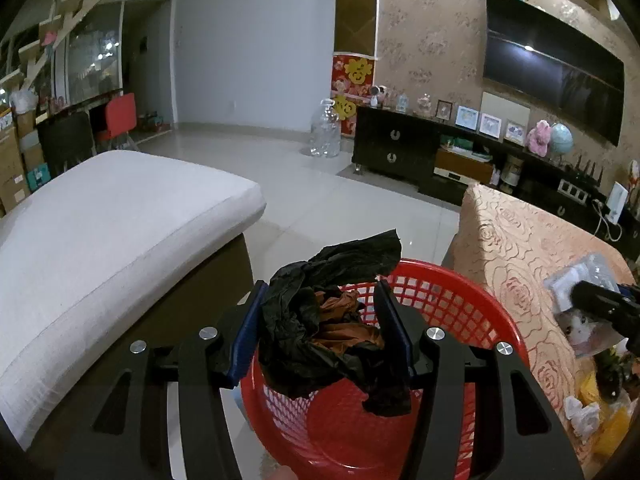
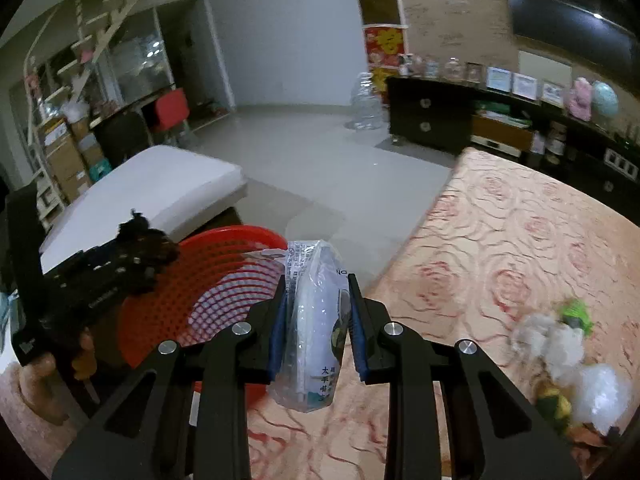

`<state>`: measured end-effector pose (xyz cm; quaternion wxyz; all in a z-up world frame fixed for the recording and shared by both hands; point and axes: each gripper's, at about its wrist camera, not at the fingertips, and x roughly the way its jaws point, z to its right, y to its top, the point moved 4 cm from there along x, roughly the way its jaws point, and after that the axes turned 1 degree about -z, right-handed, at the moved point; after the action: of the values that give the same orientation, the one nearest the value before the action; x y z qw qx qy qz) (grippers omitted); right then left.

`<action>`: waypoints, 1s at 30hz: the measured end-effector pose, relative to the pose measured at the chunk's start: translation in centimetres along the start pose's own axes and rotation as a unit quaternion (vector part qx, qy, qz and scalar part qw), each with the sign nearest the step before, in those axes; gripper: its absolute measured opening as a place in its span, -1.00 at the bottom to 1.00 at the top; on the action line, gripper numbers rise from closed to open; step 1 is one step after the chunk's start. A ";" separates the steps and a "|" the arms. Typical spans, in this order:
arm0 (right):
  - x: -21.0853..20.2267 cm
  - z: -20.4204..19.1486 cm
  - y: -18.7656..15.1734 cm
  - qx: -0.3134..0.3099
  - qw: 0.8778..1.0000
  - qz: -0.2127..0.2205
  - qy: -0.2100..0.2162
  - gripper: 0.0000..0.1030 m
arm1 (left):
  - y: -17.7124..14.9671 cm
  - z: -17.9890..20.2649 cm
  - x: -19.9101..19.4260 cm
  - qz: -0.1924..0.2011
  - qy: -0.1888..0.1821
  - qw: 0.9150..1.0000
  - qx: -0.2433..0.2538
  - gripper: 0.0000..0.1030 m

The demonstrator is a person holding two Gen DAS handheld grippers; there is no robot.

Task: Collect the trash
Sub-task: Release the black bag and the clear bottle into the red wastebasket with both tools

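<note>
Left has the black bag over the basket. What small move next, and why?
Probably open the left hand-held gripper: the black bag it clamps hangs above the red basket, so it should drop in. The right hand-held gripper holds its wrapper beside the basket.

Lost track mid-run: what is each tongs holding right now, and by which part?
Left tongs: crumpled black plastic bag, pinched around its bunched middle, above the red basket. Right tongs: clear printed wrapper, pinched across its middle.
</note>
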<state>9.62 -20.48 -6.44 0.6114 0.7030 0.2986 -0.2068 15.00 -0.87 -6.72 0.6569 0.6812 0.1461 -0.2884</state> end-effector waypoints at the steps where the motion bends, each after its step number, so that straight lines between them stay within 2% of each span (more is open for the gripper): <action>1: 0.4 -0.7 0.2 -0.004 1.000 -0.003 0.009 -0.48 | -0.1 -0.1 0.1 -0.002 -0.001 1.000 0.000 0.02; 7: 2.4 -3.3 1.1 -0.013 0.999 -0.014 0.044 -0.48 | -0.4 0.0 0.4 -0.007 -0.001 1.000 0.009 0.01; 16: 5.1 -4.8 0.7 -0.016 0.996 -0.041 0.071 -0.45 | -0.3 -0.1 1.5 -0.022 0.011 1.000 0.001 0.04; 19: 5.5 -5.0 0.3 -0.007 0.995 -0.052 0.082 -0.24 | -0.3 0.3 1.6 -0.025 0.014 1.000 0.004 0.09; 21: 5.3 -5.0 0.2 -0.005 0.995 -0.050 0.081 -0.02 | -0.3 0.2 1.7 -0.027 0.016 1.000 0.001 0.16; 26: 4.2 -4.3 0.6 0.008 0.996 -0.034 0.077 0.09 | -0.5 0.1 1.3 -0.023 0.016 1.000 -0.005 0.40; 30: 2.8 -3.0 1.0 0.014 0.998 -0.015 0.060 0.15 | -0.3 0.7 0.7 -0.012 0.020 1.000 0.001 0.50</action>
<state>12.09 -17.17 -7.07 0.5795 0.7181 0.3421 -0.1774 15.22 -1.70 -7.39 0.6500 0.6854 0.1666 -0.2828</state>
